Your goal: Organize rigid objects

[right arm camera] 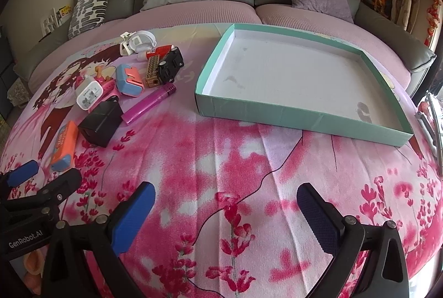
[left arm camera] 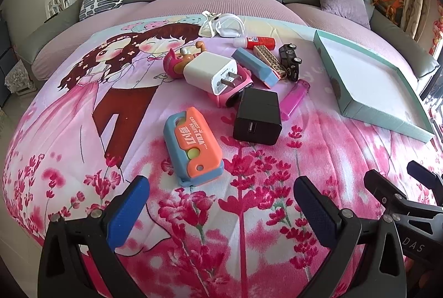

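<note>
Left claw [left arm camera: 221,210] spread wide, holding nothing, above the floral bedspread [left arm camera: 249,215]. Right claw [right arm camera: 225,217] likewise wide and unloaded.

Small items clustered on the bed: orange-and-blue carrot knife toy [left arm camera: 192,141] nearest the left claw, black charger [left arm camera: 257,116] beside it, white charger [left arm camera: 211,72] resting on pink toy, purple lighter [left arm camera: 294,97], black toy car [left arm camera: 289,61].

Teal shallow box [right arm camera: 301,115] lies apart, to their right.

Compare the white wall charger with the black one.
The white plug-in wall charger leans on the pink toy, prongs facing the camera; the black block charger lies flat on the blanket, USB port facing out. The black one looks bulkier. Both are boxy and outside the teal tray.
</note>
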